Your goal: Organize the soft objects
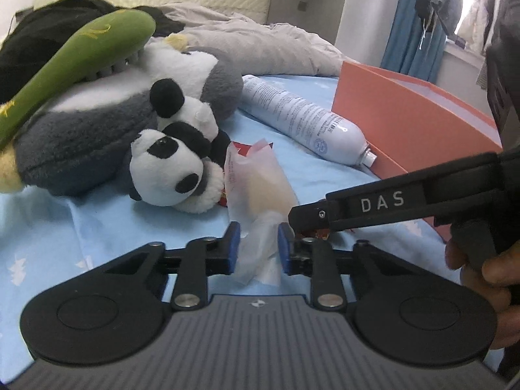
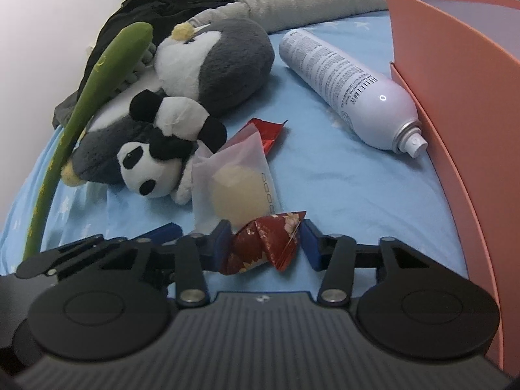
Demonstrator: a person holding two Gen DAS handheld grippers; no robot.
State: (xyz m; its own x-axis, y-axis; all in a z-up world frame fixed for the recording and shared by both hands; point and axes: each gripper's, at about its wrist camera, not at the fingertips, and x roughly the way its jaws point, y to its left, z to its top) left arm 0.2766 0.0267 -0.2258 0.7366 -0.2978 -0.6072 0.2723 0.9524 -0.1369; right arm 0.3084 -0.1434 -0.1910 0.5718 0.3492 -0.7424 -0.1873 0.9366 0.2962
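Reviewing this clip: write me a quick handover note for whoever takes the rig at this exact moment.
Left hand-held gripper: pads pinching the near end of the translucent white packet.
Right hand-held gripper: jaws around the red foil packet, both pads touching it.
Both packets lie on the blue sheet in front of the panda plush and penguin plush.
Orange box stands at right, spray can lying against it.
Done: nothing visibly sorted.
Left: lift the packets; plush toys untouched.
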